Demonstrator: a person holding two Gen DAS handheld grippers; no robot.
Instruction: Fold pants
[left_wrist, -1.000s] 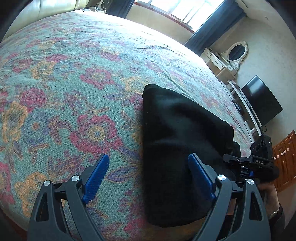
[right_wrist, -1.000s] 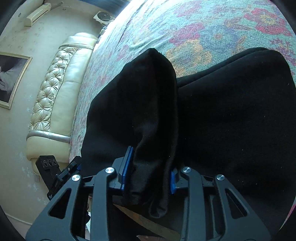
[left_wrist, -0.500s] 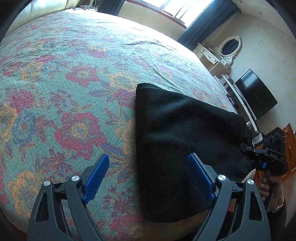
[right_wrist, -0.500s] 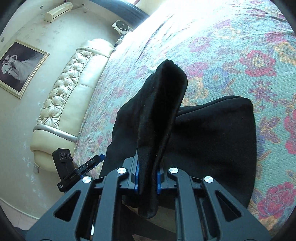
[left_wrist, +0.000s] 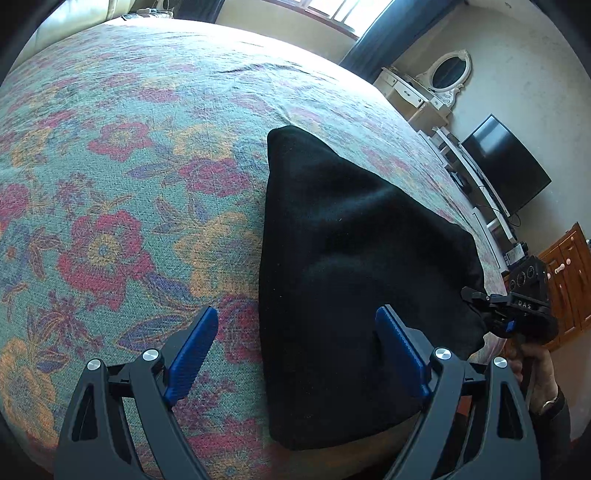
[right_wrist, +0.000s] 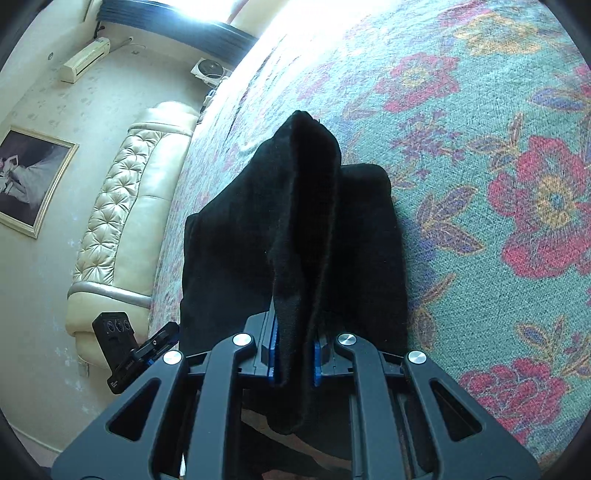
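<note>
Pants (left_wrist: 354, 258), black and of soft thick cloth, are lying folded into a compact block on the flowered bedspread (left_wrist: 110, 184), near the bed's near edge; in the left wrist view they are occupying the area from centre toward 4 o'clock.

Left wrist view is showing what the right does not: the whole flat outline of the block, tapering to a rounded corner at 12 o'clock, a television (left_wrist: 506, 166) and an oval mirror (left_wrist: 448, 70) at 2 o'clock, and the right gripper (left_wrist: 480, 306) with the person's hand (left_wrist: 532, 365) gripping its handle at 4 o'clock. Right wrist view is showing what the left does not: a raised flap of the pants (right_wrist: 303, 221) standing up as a ridge above the flat layers, a tufted cream headboard (right_wrist: 122, 221) at 9 o'clock, a framed picture (right_wrist: 26, 181) at 10 o'clock, and the left gripper's (right_wrist: 155, 347) body at 8 o'clock.

Cloth is looking uniform, dark, lightly fuzzy, with no visible seams.

Left gripper (left_wrist: 295, 354) is hanging with its fingers (left_wrist: 192, 354) spread wide; one blue pad is sitting over bare bedspread, the other over the pants, nothing is clamped, and contact cannot be judged. Right gripper (right_wrist: 293, 354) is showing its blue pads (right_wrist: 272, 350) drawn narrow, pinching the lifted flap, which is draping down past them toward 6 o'clock
</note>
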